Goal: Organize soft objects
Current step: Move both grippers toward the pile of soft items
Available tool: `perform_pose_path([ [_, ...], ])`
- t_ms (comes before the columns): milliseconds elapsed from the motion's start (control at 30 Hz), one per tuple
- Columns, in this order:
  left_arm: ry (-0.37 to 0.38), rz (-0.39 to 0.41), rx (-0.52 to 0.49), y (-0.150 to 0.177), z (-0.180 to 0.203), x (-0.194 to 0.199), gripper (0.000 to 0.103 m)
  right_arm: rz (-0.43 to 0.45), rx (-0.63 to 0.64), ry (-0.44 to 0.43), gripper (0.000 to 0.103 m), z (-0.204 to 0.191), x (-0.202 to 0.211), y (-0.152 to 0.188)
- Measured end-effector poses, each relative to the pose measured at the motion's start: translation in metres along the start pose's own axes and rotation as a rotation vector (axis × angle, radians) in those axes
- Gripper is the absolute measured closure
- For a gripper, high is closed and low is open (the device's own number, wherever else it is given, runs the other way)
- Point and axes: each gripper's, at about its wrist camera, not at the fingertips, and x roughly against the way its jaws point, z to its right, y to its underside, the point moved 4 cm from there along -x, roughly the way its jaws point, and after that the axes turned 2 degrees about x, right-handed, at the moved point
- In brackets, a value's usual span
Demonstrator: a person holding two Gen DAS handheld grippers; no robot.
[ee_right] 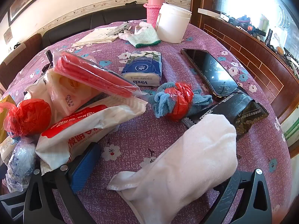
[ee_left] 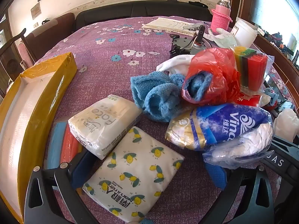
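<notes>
In the left wrist view my left gripper (ee_left: 149, 169) is open, its blue pads either side of a lemon-print tissue pack (ee_left: 134, 169) lying on the purple floral tablecloth (ee_left: 104, 52). A white "Face" tissue pack (ee_left: 104, 125) lies just beyond it. Blue knitted cloths (ee_left: 157, 95), a red plastic bag (ee_left: 211, 76) and a blue Vinda tissue bag (ee_left: 222, 125) are piled to the right. In the right wrist view my right gripper (ee_right: 158, 169) is open over a white cloth (ee_right: 185, 160) between the fingers. A red-and-white wipes pack (ee_right: 84, 128) lies at left.
A yellow taped box (ee_left: 24, 100) stands open at left. In the right wrist view there are a Vinda tissue pack (ee_right: 143, 69), a blue cloth wrapped in red plastic (ee_right: 175, 100), a phone (ee_right: 211, 72), a black packet (ee_right: 241, 112), a white tub (ee_right: 173, 26) and a pink flask (ee_right: 155, 7).
</notes>
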Motion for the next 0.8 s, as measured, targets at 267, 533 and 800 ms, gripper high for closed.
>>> perform_pose_path([
  [267, 0.013, -0.069, -0.029, 0.002, 0.001, 0.004, 0.0, -0.005, 0.001, 0.001, 0.001, 0.0, 0.0, 0.0],
  [533, 0.029, -0.106, -0.048, 0.03, -0.007, 0.023, 0.0, -0.055, 0.072, -0.059, 0.001, 0.0, 0.005, 0.007],
  [800, 0.026, -0.108, -0.073, 0.038, 0.0, 0.034, 0.0, -0.11, 0.136, -0.095, 0.001, 0.001, 0.011, 0.018],
])
